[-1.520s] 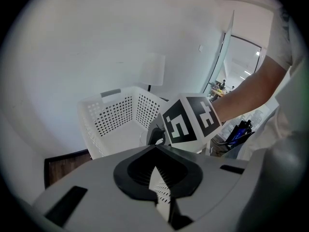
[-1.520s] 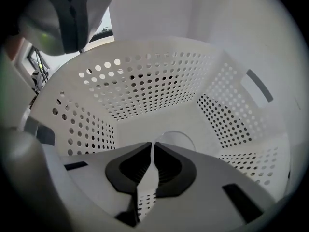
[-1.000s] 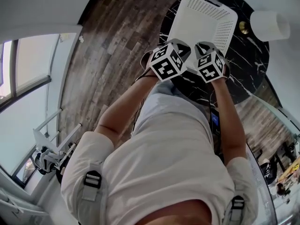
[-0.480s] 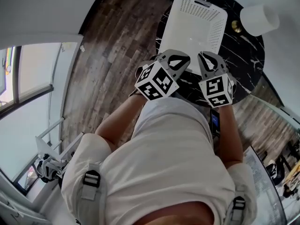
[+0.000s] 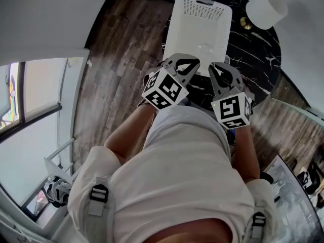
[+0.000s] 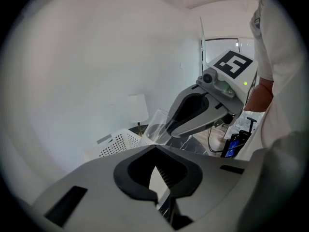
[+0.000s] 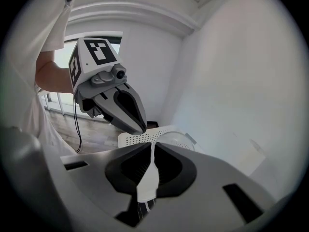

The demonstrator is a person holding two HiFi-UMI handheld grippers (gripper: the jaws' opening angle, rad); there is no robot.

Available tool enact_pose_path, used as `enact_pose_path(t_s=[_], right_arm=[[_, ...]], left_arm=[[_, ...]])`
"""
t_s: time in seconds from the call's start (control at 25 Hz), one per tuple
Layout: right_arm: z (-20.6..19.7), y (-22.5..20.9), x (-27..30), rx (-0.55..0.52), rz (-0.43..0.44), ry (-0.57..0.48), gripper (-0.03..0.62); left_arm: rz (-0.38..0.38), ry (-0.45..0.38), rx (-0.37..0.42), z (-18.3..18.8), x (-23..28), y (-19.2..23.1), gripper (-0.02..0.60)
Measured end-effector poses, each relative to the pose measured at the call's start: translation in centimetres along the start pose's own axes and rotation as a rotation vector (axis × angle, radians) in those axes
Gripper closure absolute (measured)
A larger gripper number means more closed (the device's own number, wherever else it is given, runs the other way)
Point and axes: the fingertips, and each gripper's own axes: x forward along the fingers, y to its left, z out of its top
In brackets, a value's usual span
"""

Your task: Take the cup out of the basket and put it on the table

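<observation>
A white perforated basket (image 5: 202, 27) stands on the round black marble table (image 5: 263, 54). A clear cup (image 7: 176, 138) shows over the basket's wall in the right gripper view. In the left gripper view the clear cup (image 6: 155, 124) appears tilted, just beyond the right gripper's tip. My left gripper (image 5: 183, 66) and right gripper (image 5: 221, 74) hover side by side short of the basket's near edge. Both are shut and hold nothing. Seen along their own jaws, the left gripper (image 6: 157, 153) and right gripper (image 7: 151, 146) point toward the basket.
A white lamp (image 5: 267, 10) on a brass base stands at the table's far right. Wood-plank floor (image 5: 121, 49) lies to the left of the table. White walls rise behind the basket. The person's torso fills the lower head view.
Both grippers have drawn back from the basket's near edge toward the person's body. Their marker cubes have turned. The basket and lamp sit higher in the head view.
</observation>
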Motion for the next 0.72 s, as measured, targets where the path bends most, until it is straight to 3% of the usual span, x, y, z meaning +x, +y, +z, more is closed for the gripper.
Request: enact_pose_path(t_s=[0.28, 0.72], right_arm=[[-2.0, -1.1, -2.8, 0.038, -0.067, 0.020, 0.568], [-8.6, -4.0, -9.9, 0.159, -0.248, 0.109, 0.568]], left_arm=[[-0.062, -0.009, 0.052, 2.0, 2.2, -2.3, 0.576], [-0.250, -0.033, 0.161, 5.8, 7.4, -9.5, 0.575]])
